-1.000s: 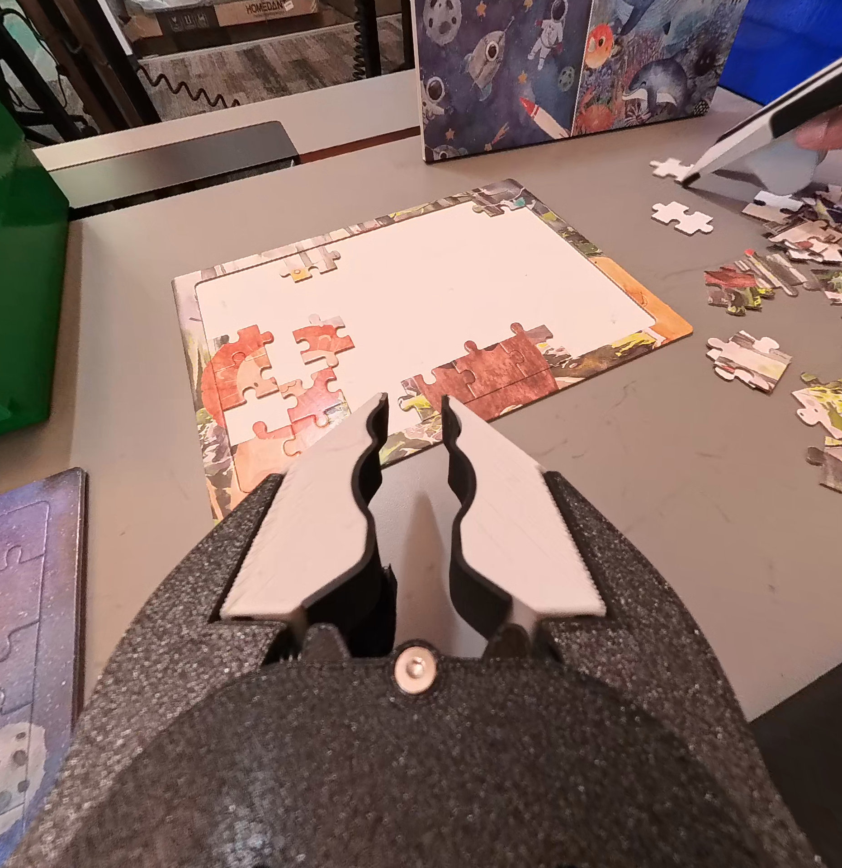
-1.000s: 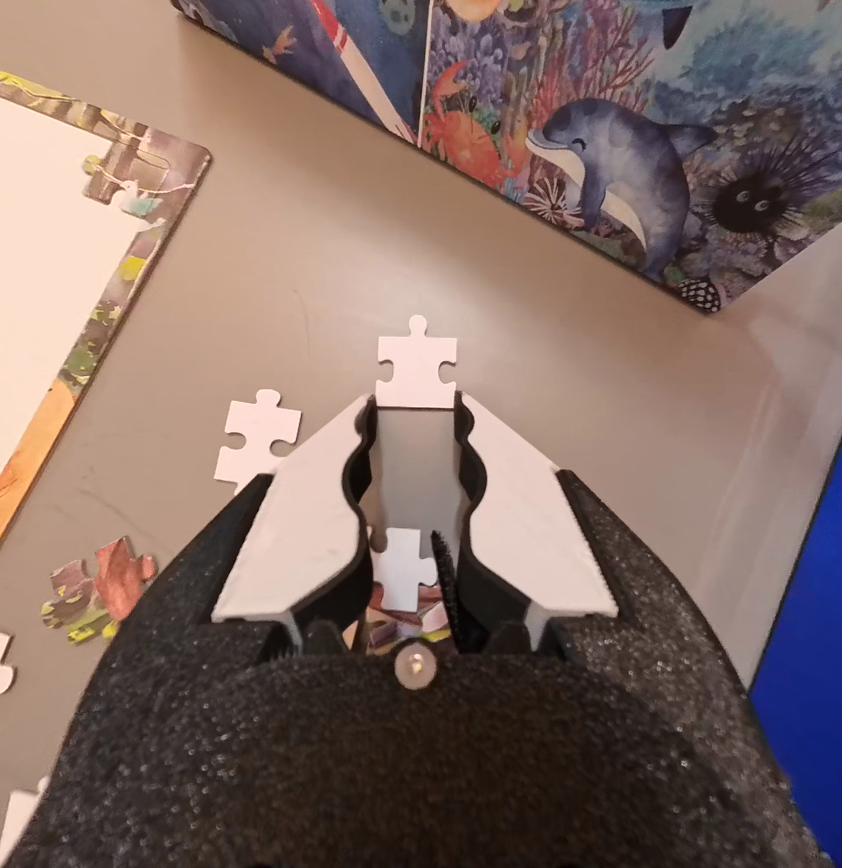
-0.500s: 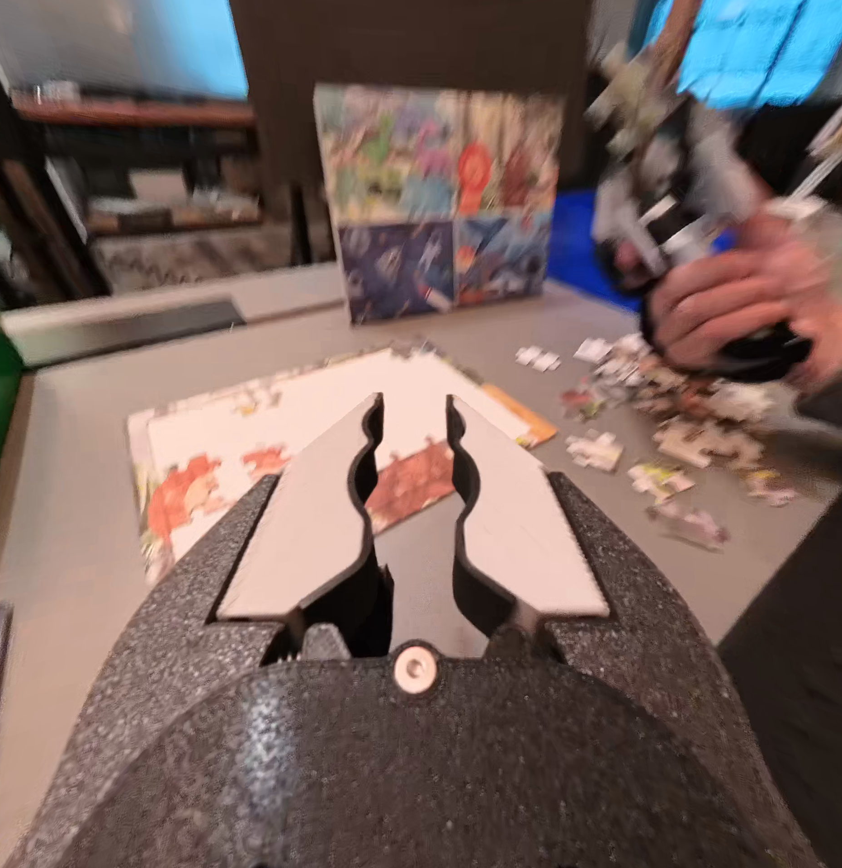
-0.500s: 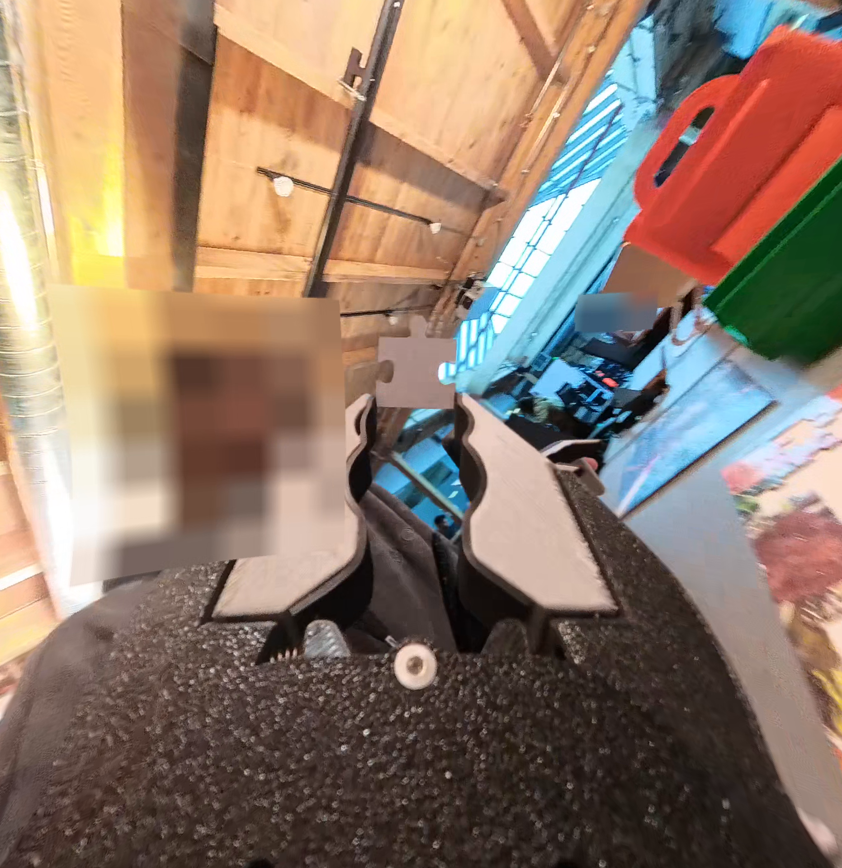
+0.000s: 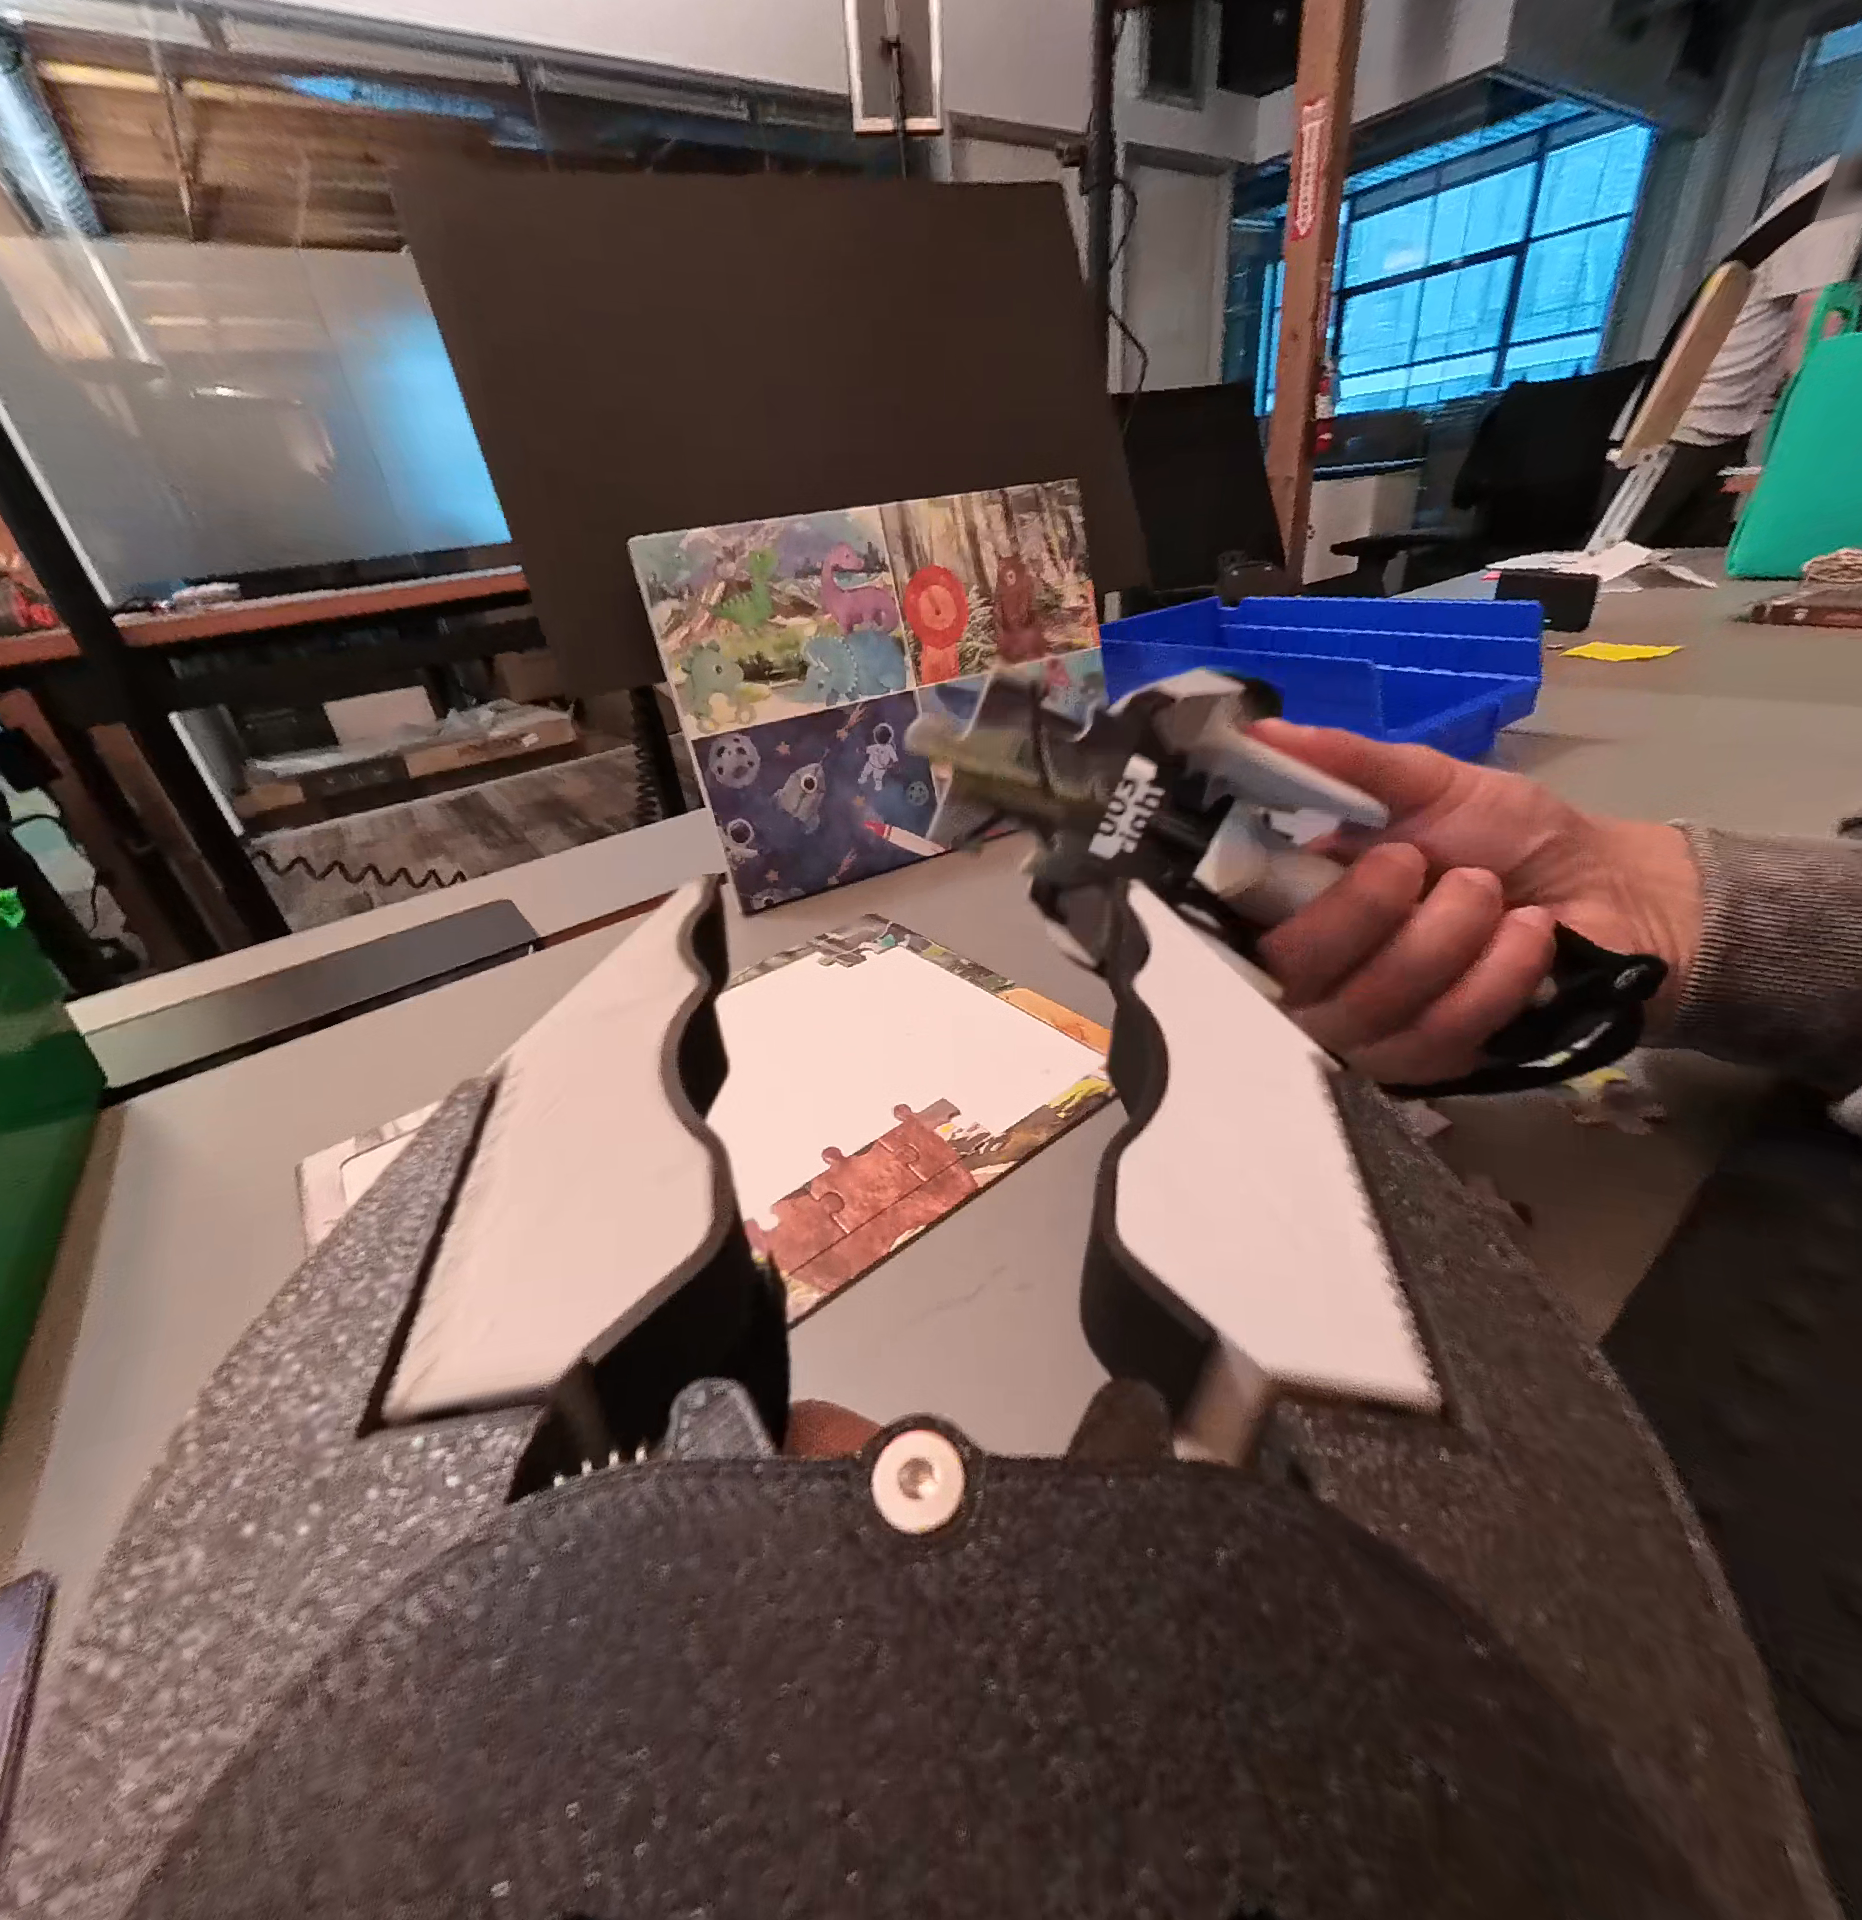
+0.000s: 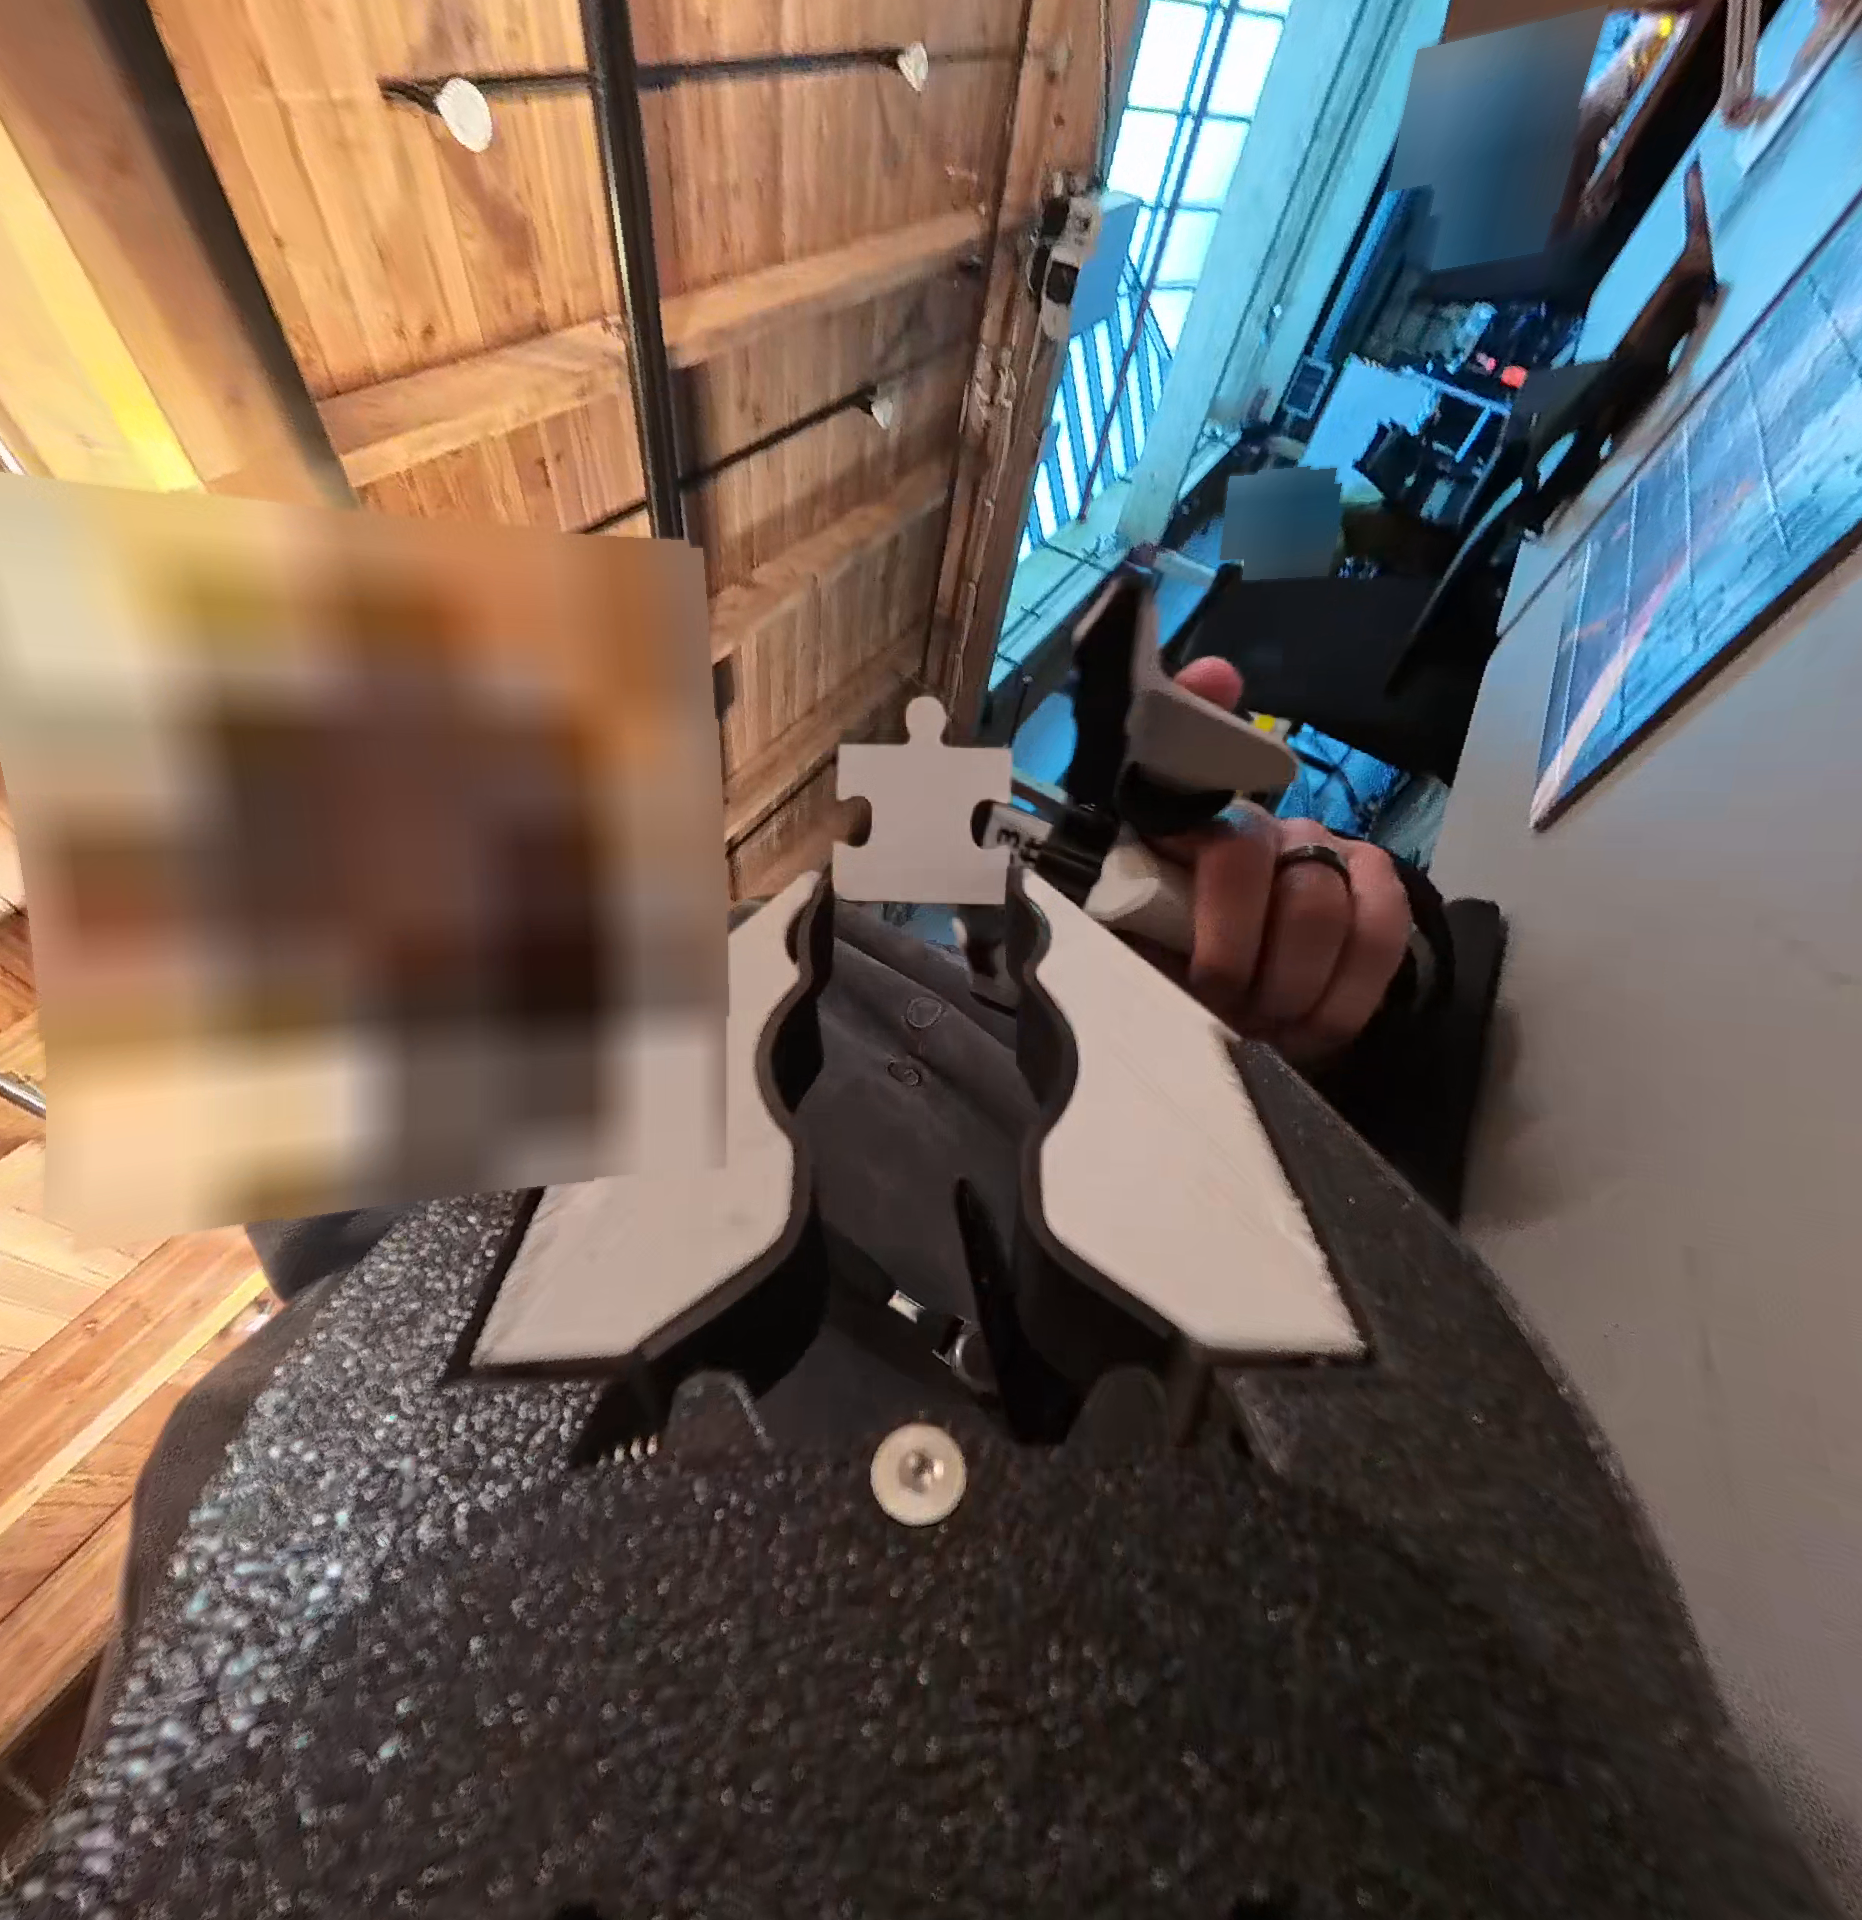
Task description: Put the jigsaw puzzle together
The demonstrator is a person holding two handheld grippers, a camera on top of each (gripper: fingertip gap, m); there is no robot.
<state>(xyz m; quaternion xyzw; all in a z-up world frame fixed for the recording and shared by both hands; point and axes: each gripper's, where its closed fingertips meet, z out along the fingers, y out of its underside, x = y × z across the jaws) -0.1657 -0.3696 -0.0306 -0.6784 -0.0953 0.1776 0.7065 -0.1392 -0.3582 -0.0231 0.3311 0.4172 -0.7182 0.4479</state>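
The puzzle board (image 5: 885, 1039) lies on the grey table (image 5: 231, 1122), with a brown patch of joined pieces (image 5: 875, 1174) at its near edge. My left gripper (image 5: 916, 912) is open wide and empty, held above the board. My right gripper (image 6: 919, 896) is raised off the table and tilted up, shut on one puzzle piece (image 6: 922, 821) whose white back faces its camera. In the left wrist view the right gripper (image 5: 1052, 769) hangs in a hand just beyond my left fingertips, the piece's printed face (image 5: 963, 753) pointing left.
The picture-covered puzzle box (image 5: 865, 675) stands behind the board, with a dark panel (image 5: 761, 395) behind it. A blue bin (image 5: 1322, 665) sits at the back right and a green container (image 5: 23, 1122) at the left. The hand on the left gripper (image 6: 1291, 935) shows close by.
My right gripper has lifted the white-backed piece off the table and swung up. My left gripper has risen, tilted up and opened wider, now facing the right gripper.
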